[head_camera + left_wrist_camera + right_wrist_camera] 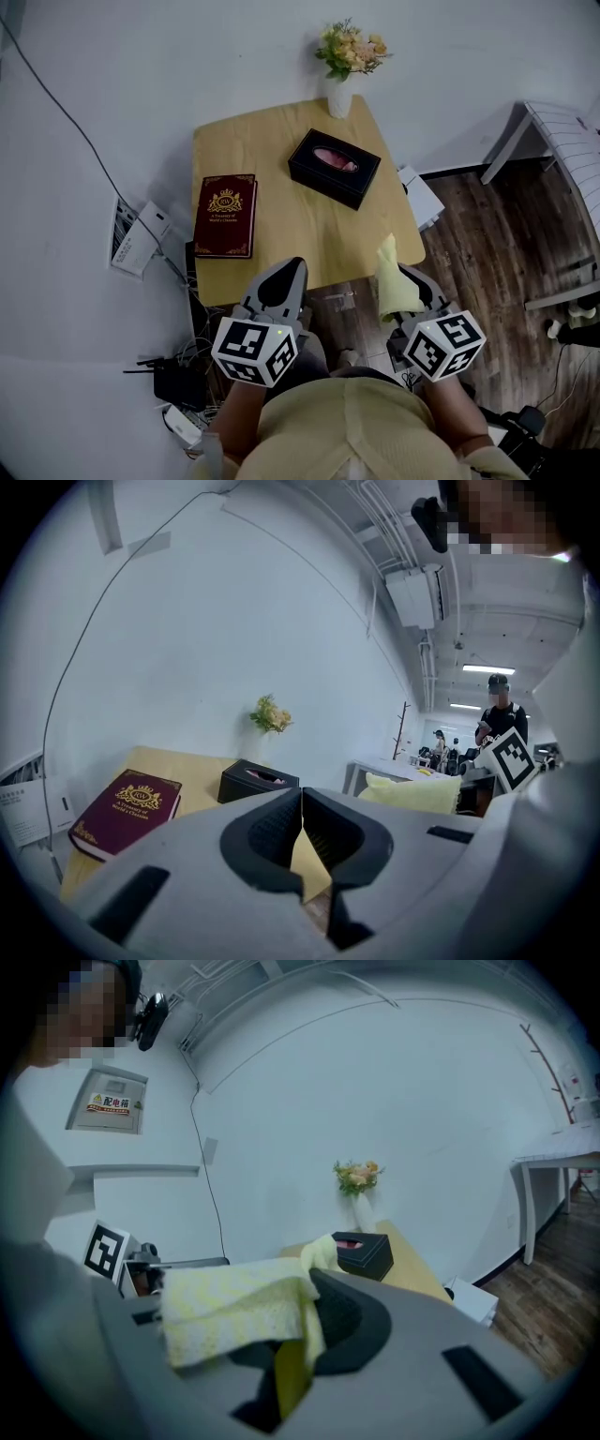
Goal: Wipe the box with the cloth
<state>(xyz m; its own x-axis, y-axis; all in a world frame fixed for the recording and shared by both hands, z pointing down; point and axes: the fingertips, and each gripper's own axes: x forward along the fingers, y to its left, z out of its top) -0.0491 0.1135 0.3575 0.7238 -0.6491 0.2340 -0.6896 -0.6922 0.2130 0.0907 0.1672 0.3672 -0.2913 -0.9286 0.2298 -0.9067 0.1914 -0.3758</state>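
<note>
The black box (334, 167), with a pink opening on top, lies on the far right part of a small wooden table (300, 234). In the left gripper view the box (256, 780) sits ahead on the table, and in the right gripper view the box (364, 1252) is ahead too. My right gripper (399, 274) hovers at the table's near right corner, shut on a yellow cloth (393, 279) that drapes over its left jaw (239, 1312). My left gripper (284, 274) is at the near edge, its jaws shut with nothing between them (302, 803).
A dark red book (226, 215) lies on the table's left side. A white vase of flowers (342, 66) stands at the far edge. Cables and small devices (141, 239) lie on the floor at left, a white box (422, 197) at right, and a white rack (562, 141) further right.
</note>
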